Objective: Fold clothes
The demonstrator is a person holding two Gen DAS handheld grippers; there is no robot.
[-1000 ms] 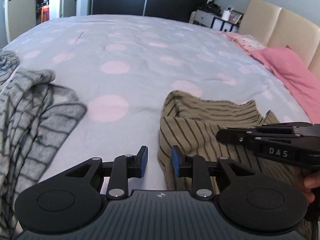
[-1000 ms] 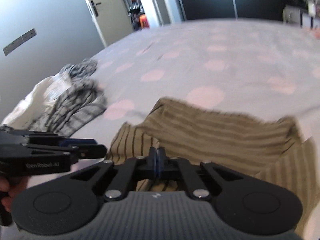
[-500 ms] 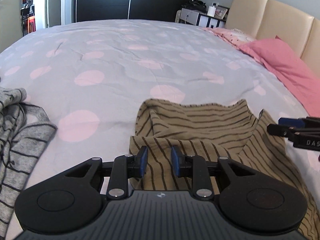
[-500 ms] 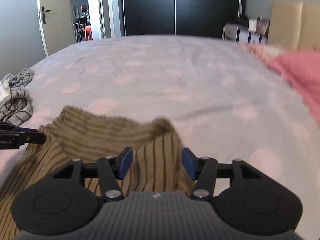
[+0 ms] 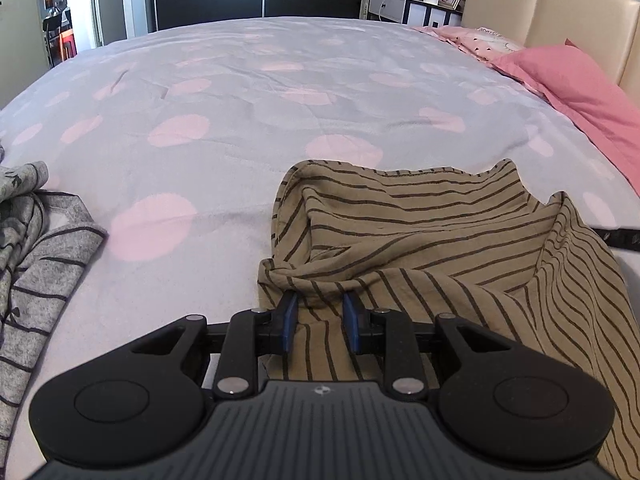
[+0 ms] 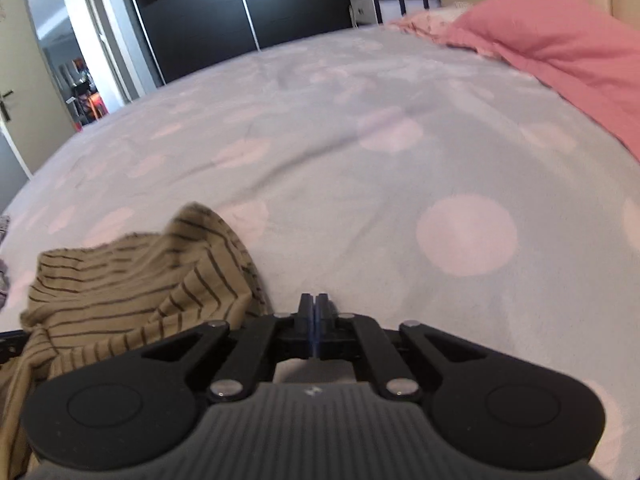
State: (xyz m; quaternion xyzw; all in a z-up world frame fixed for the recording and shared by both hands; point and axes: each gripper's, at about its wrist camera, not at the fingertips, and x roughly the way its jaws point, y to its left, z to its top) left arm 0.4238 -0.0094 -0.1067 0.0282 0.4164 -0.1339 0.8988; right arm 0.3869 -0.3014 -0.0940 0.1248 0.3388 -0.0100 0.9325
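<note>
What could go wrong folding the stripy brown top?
The fingers of the right gripper have just been closing on nothing, beside the striped top: it may have missed the edge. The fingers of the left gripper stand apart over a bunched fold, so they might grab several layers.

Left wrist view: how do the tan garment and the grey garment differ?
The tan garment lies straight ahead, the grey garment at the left edge. The tan garment's stripes run closer together than the grey garment's. Both are dark-striped and rumpled on the bed.
</note>
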